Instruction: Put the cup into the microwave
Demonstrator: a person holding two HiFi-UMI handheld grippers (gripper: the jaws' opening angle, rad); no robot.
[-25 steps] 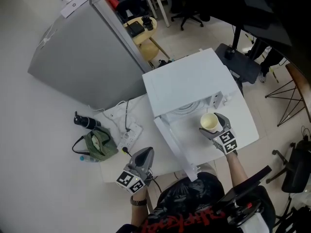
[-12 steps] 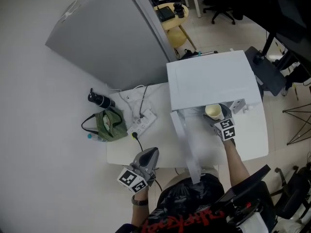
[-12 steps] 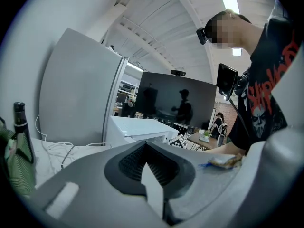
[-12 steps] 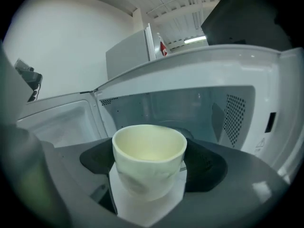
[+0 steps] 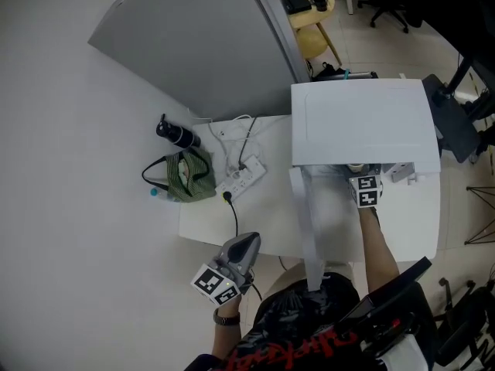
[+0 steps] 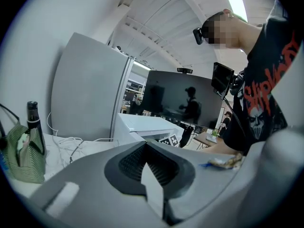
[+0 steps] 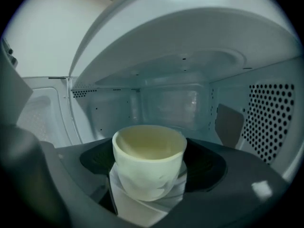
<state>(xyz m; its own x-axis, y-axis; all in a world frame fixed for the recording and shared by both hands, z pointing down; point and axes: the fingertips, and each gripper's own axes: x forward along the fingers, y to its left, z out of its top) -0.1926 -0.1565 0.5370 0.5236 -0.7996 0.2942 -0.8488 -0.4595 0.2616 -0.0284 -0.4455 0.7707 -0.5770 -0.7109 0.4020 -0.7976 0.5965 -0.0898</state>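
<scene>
Carried forward off the open door (image 5: 306, 224), the cup (image 7: 149, 156) is now inside the microwave (image 5: 360, 122), clamped upright between the right gripper's (image 7: 149, 186) jaws so it can be set down level. The left gripper (image 5: 241, 247) idles clear at the table (image 5: 263, 207) edge, jaws together and empty.

Blk tee (image 5: 309, 314), red print (image 5: 282, 355); grey L claw (image 5: 248, 243).

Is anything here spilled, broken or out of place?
Nothing stands out. The cup sits upright in the right gripper inside the microwave, with nothing spilled; only loose cables sprawl on the table.
</scene>
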